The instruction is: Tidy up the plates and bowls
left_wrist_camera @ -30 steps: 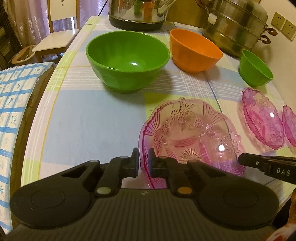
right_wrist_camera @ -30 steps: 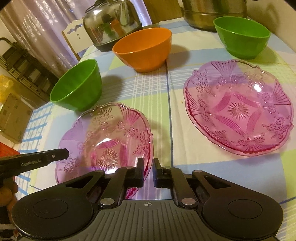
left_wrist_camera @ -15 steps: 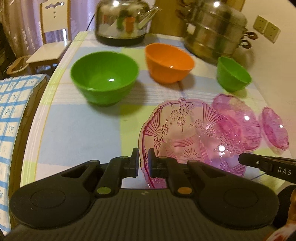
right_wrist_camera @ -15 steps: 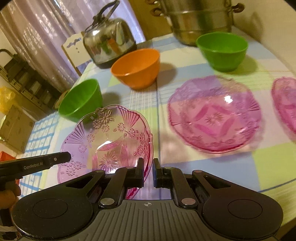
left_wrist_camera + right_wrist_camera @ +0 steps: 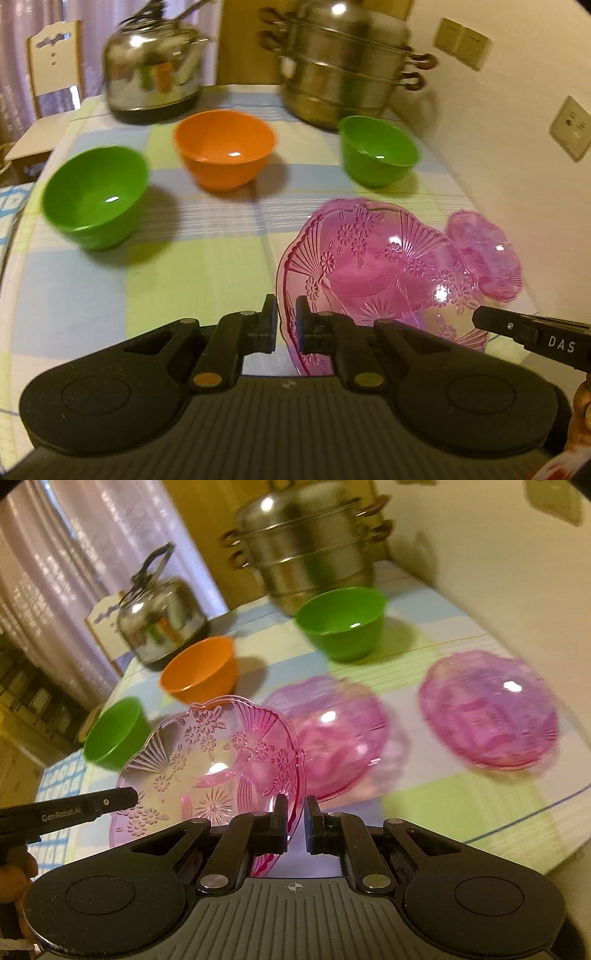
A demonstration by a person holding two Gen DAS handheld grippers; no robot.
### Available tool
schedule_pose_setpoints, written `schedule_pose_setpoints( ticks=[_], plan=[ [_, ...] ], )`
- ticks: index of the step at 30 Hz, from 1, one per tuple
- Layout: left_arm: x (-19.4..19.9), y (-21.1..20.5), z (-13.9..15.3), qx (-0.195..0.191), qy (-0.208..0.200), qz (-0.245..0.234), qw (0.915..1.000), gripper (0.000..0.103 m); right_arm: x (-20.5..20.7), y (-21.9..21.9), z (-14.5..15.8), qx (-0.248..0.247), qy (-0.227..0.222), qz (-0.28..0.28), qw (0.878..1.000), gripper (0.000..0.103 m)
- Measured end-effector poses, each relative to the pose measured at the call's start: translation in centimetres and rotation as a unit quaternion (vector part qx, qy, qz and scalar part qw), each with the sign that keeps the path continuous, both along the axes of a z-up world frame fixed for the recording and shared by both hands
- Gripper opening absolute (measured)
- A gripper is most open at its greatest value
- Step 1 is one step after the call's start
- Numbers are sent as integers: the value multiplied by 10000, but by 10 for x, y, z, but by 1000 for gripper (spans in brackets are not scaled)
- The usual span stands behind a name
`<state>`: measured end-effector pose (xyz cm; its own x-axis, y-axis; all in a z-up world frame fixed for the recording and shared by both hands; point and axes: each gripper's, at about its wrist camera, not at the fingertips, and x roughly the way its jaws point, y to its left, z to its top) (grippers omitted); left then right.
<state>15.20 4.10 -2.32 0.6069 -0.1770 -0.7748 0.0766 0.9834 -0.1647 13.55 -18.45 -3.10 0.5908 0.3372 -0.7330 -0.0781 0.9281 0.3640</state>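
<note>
Both grippers hold one pink glass plate [image 5: 373,273] above the table. My left gripper [image 5: 286,326] is shut on its left rim. My right gripper [image 5: 295,821] is shut on its right rim, and the plate [image 5: 210,760] shows there too. Two more pink plates lie on the table: one [image 5: 340,731] just beyond the held plate and one [image 5: 487,709] further right. A large green bowl [image 5: 96,195], an orange bowl [image 5: 225,155] and a small green bowl [image 5: 376,147] stand behind.
A steel kettle [image 5: 151,81] and a stacked steel steamer pot [image 5: 343,62] stand at the table's back. A wall [image 5: 517,129] with sockets runs along the right. A chair [image 5: 51,66] stands beyond the far left corner. The table edge [image 5: 517,834] curves at the right.
Both grippers have lifted the held pink plate higher and carried it rightward, over the nearer plate on the table. The bowls now look further away.
</note>
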Motion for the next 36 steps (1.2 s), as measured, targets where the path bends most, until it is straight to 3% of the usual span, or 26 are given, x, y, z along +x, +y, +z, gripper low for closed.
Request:
schedule_pose_setpoints(
  ticks=[11, 20, 36],
  plan=[
    [39, -102, 3, -117, -78, -716, 9973, 8, 1, -95, 9, -64, -129, -772, 9969, 9],
    [79, -175, -10, -166, -95, -1000, 9948, 8, 22, -161, -1, -212, -134, -1237, 9920, 9],
    [129, -246, -44, -59, -35, -1448, 9894, 8, 62, -222, -45, -487, 83, -1544, 9868, 9]
  ],
)
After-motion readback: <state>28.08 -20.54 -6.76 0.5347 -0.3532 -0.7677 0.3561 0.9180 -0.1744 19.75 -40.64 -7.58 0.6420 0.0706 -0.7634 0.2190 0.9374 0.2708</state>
